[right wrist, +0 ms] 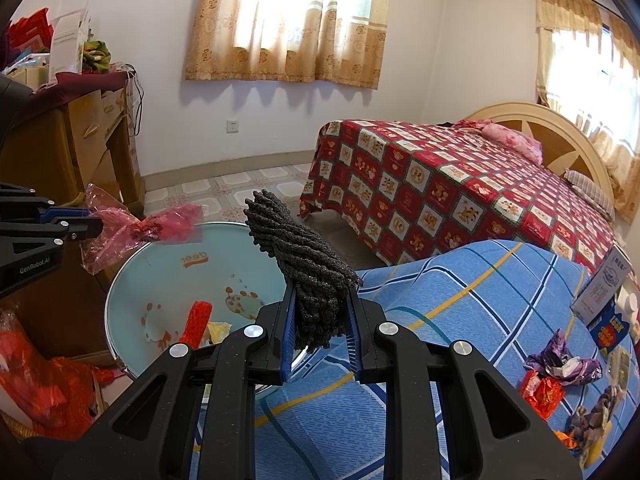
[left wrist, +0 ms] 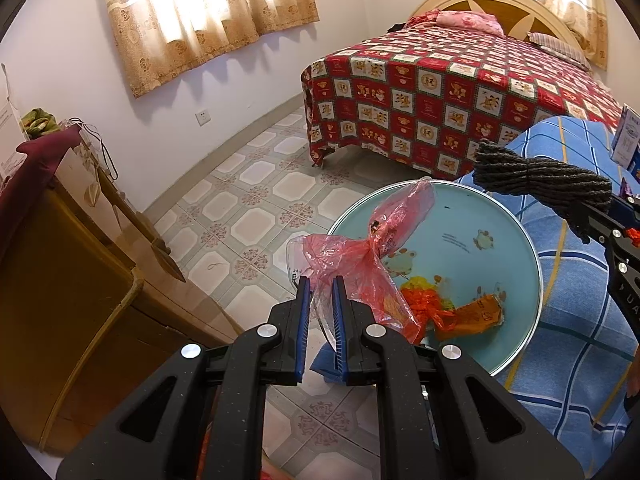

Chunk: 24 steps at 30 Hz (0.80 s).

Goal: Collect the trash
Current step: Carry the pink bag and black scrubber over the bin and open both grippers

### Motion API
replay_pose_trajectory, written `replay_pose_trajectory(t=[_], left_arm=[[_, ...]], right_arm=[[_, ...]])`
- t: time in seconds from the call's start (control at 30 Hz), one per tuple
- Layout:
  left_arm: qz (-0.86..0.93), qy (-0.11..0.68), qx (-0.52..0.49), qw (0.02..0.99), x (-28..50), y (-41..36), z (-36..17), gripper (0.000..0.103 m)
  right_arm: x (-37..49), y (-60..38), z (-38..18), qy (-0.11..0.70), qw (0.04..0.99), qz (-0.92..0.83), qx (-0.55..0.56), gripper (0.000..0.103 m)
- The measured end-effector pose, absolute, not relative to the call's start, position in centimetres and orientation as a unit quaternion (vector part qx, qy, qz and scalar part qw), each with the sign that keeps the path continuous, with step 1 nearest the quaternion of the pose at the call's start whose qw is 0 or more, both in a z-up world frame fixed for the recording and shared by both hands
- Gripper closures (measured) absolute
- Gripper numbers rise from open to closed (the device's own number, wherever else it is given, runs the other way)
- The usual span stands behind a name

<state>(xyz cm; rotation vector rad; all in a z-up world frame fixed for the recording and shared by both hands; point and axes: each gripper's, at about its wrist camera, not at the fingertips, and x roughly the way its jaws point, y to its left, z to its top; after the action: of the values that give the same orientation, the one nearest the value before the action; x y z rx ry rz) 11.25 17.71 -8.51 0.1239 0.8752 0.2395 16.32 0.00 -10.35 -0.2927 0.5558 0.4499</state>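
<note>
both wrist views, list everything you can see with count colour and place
basin: one, pale blue with cartoon prints, beside the blue checked cover
plastic bag: one, red and clear, above the basin's edge, in the left fingers
dark cloth: one, charcoal knit, in the right fingers
scraps in basin: a few, orange, red, yellow
wrappers: several, purple, red, on the blue cover
box: one, white and blue, on the cover's right end
bed: one, red checked spread, far side
wooden cabinet: one, brown, left
curtains: beige, at the windows
left gripper: shut on the bag
right gripper: shut on the cloth
</note>
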Motion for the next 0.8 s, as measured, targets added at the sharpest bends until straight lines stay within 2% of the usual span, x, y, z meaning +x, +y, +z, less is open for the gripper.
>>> replay_pose_trajectory(t=[0.2,0.27,0.37,0.4,0.43,0.47,0.57,0.8], left_arm=[[0.112,0.423,0.059,0.897,11.1,17.3,-8.6,0.091],[0.108,0.424,0.057,0.898,11.1,17.2,-8.6,0.085],[0.103,0.422,0.056,0.899,11.0,17.0,-8.6,0.075],[0.102,0.422,0.056,0.899,11.0,16.9,-8.6,0.07],[0.101,0.422,0.055,0.899,10.9,16.7,-8.6,0.059],[0.1,0.42,0.054,0.9,10.9,16.8,-8.6,0.054],[0.098,0.42,0.056,0.901,10.9,16.6,-8.7,0.051],[0.093,0.427,0.055,0.898,11.0,15.8,-9.5,0.031]], right_arm=[[16.1,1.0,-10.2,0.272,0.925,0.224,-0.145,0.081],[16.1,1.3,-10.1,0.274,0.922,0.232,-0.142,0.079],[16.0,1.4,-10.2,0.277,0.92,0.241,-0.138,0.055],[16.1,1.3,-10.4,0.278,0.92,0.239,-0.138,0.055],[16.1,1.3,-10.4,0.279,0.92,0.238,-0.137,0.055],[16.0,1.2,-10.5,0.28,0.92,0.237,-0.136,0.054],[15.8,0.7,-10.5,0.28,0.923,0.23,-0.13,0.05],[14.5,-2.6,-9.9,0.278,0.932,0.203,-0.114,0.048]])
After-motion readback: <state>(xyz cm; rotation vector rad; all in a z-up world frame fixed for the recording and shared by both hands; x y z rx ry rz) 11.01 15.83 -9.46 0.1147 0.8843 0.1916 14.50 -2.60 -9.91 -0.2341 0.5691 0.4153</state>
